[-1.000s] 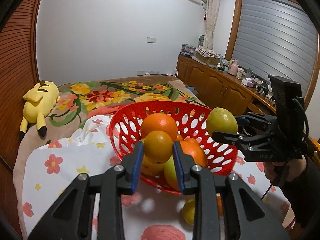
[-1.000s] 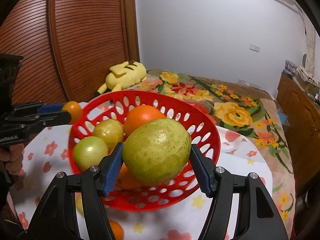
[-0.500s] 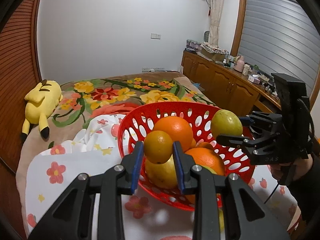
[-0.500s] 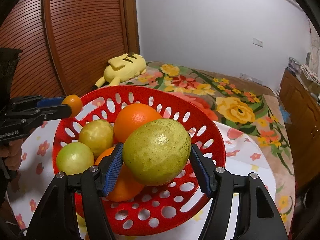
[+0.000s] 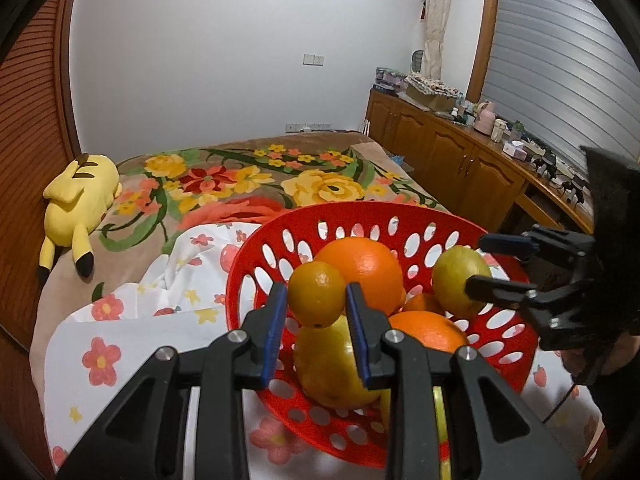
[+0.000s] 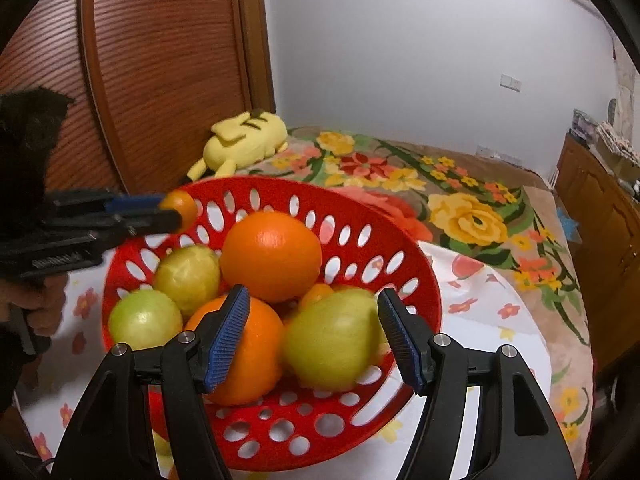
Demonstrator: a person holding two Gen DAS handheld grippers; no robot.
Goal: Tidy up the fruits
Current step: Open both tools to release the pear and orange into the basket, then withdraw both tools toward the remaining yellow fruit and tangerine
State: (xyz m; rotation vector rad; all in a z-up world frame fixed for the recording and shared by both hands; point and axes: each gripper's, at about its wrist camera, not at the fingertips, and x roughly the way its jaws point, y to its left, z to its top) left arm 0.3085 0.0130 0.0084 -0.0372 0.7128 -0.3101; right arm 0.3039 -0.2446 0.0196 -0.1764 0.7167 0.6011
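Observation:
A red perforated basket [image 5: 400, 216] [image 6: 424, 280] holds several oranges and yellow-green fruits. My left gripper [image 5: 316, 300] is shut on a small orange [image 5: 316, 294] above the basket's near rim; it also shows in the right wrist view [image 6: 182, 208]. My right gripper [image 6: 314, 330] is open above the basket, and the large green fruit [image 6: 334, 338] lies in the basket between its fingers, apart from the pads. In the left wrist view that fruit [image 5: 460, 282] sits by the right gripper's fingertips [image 5: 476, 286].
The basket stands on a white flowered cloth [image 5: 120, 344] over a bed with a floral blanket [image 5: 248, 180]. A yellow plush toy [image 5: 80, 200] lies at the left. A wooden cabinet [image 5: 460, 160] lines the right wall. A yellow fruit [image 5: 438, 412] lies on the cloth beside the basket.
My right gripper has opened and let the green fruit down into the basket. My left gripper has moved closer over the basket with the small orange.

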